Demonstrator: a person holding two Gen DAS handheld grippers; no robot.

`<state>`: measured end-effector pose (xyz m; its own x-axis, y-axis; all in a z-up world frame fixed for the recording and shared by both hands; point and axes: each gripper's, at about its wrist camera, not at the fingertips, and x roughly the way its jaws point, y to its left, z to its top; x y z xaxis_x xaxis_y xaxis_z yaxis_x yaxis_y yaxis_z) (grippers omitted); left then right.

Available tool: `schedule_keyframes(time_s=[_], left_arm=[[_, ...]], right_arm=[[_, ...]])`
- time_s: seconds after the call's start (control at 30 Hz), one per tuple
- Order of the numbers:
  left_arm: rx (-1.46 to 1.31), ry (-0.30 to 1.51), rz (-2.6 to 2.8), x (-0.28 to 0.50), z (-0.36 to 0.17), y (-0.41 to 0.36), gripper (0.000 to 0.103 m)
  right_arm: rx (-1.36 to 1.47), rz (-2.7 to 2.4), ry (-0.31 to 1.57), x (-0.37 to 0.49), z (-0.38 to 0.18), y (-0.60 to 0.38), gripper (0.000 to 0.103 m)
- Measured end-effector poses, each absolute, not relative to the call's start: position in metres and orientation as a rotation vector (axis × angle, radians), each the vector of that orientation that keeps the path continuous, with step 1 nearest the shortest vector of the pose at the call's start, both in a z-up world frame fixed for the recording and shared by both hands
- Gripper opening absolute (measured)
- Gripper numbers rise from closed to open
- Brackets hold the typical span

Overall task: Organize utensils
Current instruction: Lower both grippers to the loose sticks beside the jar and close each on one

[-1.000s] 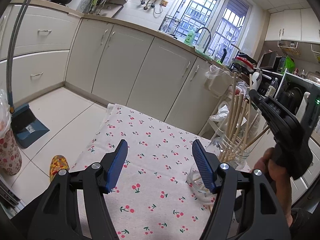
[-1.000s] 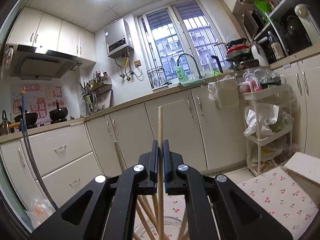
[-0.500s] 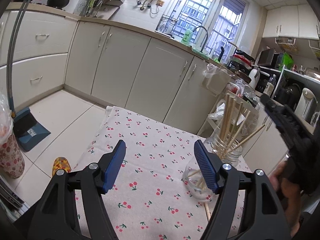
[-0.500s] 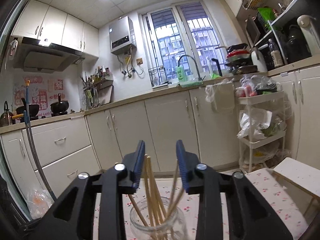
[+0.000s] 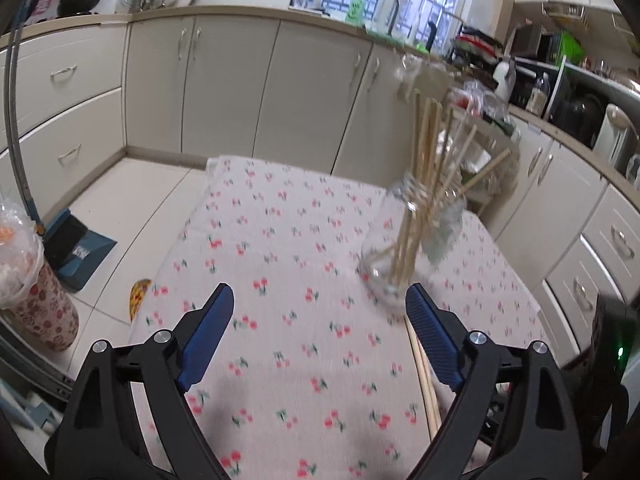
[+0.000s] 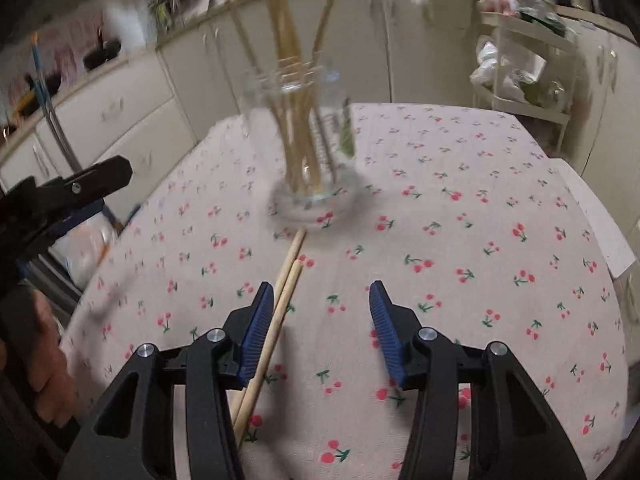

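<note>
Holding nothing, our right gripper point(image 6: 320, 312) has just been opening; two chopsticks point(image 6: 276, 320) lie by its left finger, the jar point(image 6: 308, 140) ahead. Our left gripper point(image 5: 320, 320) gapes wide, empty.

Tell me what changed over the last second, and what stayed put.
The right tool let go of the chopstick it pinched upright over the glass jar; its jaws have just been opening, and it tipped down toward two loose chopsticks on the cherry-print tablecloth. The left tool has been opening wider, nothing between its jaws. Jar and loose chopsticks stayed put.
</note>
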<state>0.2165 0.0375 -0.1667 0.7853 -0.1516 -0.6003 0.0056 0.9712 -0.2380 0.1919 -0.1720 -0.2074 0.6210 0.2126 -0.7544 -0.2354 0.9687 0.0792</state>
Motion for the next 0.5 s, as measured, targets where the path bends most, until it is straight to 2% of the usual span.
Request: schedule_keyframes(time_s=[0.17, 0.43, 0.5], left_arm=[[-0.212, 0.690, -0.096, 0.207, -0.168, 0.030, 0.085], [-0.186, 0.758, -0.117, 0.215, -0.176, 0.015, 0.085], [-0.153, 0.789, -0.129, 0.223, -0.180, 0.006, 0.085]], right_arm=[[-0.106, 0.251, 0.961, 0.199, -0.220, -0.163, 0.049], [-0.126, 0.200, 0.965, 0.200, -0.222, -0.180, 0.049], [-0.110, 0.190, 0.964, 0.202, -0.222, -0.190, 0.040]])
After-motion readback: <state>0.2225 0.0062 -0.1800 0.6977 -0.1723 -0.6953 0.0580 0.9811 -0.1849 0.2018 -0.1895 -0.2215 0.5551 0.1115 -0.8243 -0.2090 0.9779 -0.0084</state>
